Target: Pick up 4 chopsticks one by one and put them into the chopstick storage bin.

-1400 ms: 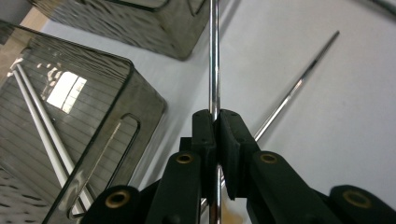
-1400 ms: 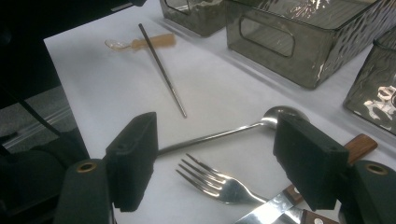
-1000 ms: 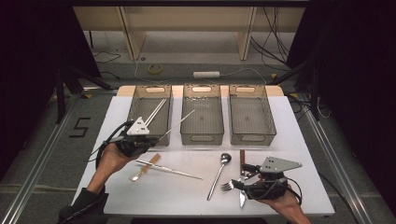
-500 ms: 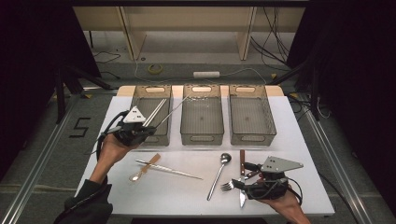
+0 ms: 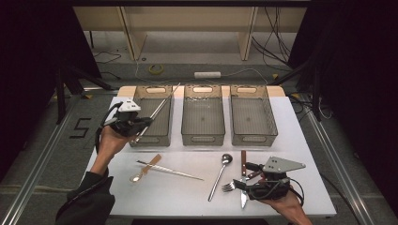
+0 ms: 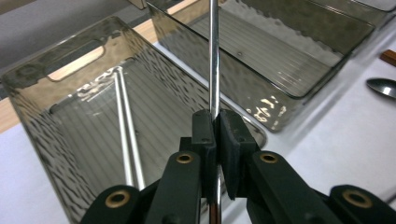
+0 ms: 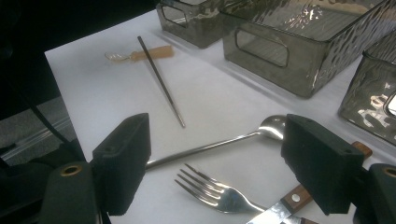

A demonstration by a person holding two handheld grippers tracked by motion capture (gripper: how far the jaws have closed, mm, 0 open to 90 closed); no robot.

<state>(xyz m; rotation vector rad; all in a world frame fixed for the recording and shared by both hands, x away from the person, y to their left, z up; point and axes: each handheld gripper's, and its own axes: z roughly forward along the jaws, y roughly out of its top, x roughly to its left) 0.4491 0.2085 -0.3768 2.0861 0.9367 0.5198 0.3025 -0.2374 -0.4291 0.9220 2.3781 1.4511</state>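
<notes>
Left gripper [image 6: 215, 140]: jaws clamped on slim steel chopstick [image 6: 214, 56], above leftmost smoky ribbed plastic bin [image 5: 155, 137]. Step: sorting; next, lower and release. Right gripper [image 7: 215, 158]: wide open, empty, over steel fork [image 7: 212, 190].

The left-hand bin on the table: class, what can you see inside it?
Inside the left bin, two thin metal chopsticks lie along its ribbed floor. The left gripper holds another chopstick above it. The gripper hides the bin's near corner.

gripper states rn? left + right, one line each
Left gripper: shut on a metal chopstick, held over the left bin.
Right gripper: open, holding nothing, low over the fork on the table.
</notes>
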